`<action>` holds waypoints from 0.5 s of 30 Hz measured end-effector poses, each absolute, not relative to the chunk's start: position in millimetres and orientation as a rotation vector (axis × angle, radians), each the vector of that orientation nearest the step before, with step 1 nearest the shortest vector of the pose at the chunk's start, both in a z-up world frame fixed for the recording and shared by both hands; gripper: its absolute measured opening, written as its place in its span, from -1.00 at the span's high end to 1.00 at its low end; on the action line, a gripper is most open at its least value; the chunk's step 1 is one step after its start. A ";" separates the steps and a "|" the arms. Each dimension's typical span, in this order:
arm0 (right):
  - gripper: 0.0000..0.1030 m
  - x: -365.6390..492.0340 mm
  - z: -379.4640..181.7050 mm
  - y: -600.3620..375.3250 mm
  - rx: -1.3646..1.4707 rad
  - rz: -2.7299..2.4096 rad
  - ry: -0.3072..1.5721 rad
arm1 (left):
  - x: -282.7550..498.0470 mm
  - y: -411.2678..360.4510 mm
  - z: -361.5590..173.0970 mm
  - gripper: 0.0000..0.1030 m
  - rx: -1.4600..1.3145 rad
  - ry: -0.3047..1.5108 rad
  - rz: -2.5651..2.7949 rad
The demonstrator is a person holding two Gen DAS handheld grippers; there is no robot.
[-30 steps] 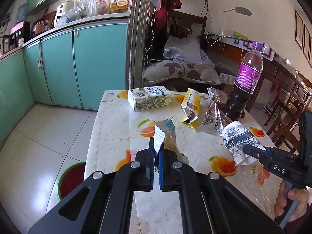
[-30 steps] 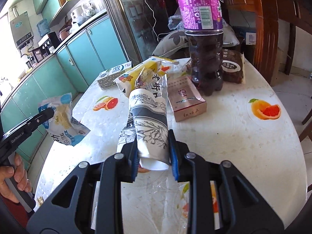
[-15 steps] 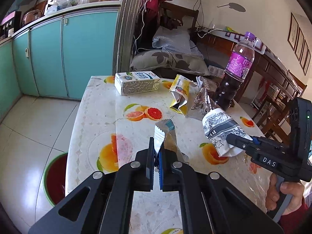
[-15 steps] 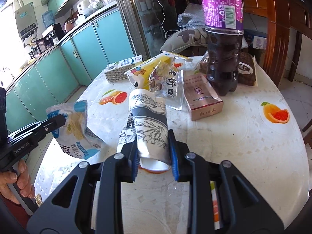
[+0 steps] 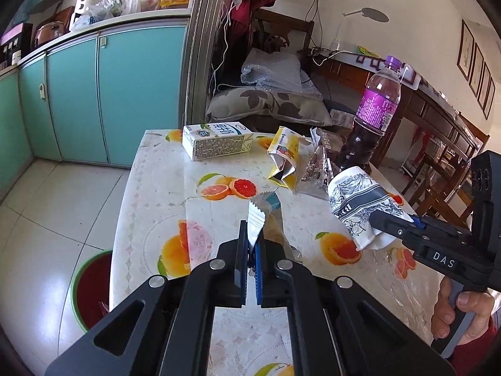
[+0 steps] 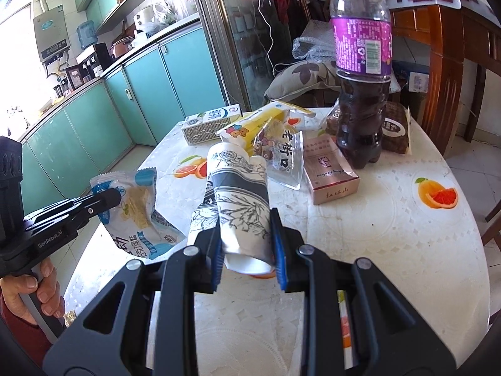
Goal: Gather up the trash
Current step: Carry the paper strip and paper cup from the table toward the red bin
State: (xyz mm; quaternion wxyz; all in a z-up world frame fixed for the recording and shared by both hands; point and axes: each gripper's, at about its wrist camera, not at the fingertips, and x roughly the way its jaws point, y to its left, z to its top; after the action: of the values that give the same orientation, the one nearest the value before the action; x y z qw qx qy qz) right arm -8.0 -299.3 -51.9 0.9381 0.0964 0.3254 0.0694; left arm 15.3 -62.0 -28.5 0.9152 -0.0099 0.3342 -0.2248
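My left gripper is shut on a blue and white snack wrapper, held above the table; it also shows in the right wrist view. My right gripper is shut on a crushed white paper cup with black flower print, held above the table; the cup also shows in the left wrist view. More trash lies on the fruit-print table: a milk carton, a yellow wrapper, a clear snack bag and a pink box.
A purple-label bottle of dark drink stands at the table's far side beside a brown packet. A green-rimmed red bin sits on the floor left of the table. Teal cabinets and wooden chairs surround it.
Both grippers keep their hold and have drawn back and up a little from the table. The view now takes in more of the table's near side.
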 end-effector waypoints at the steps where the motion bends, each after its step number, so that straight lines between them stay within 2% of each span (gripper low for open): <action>1: 0.50 -9.2 -51.5 -297.3 0.196 0.143 0.663 | 14.8 -60.3 -27.1 0.98 -0.019 0.684 -0.461; 15: 0.49 -18.2 -35.9 -265.3 0.127 0.108 0.624 | 15.9 -29.3 -23.3 0.98 -0.077 0.681 -0.452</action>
State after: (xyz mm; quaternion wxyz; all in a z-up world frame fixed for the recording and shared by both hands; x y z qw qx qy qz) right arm -18.2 -265.3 -35.9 0.9483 0.0624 0.3068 0.0529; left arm 15.9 -29.3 -23.3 0.9169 -0.0374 0.3312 -0.2195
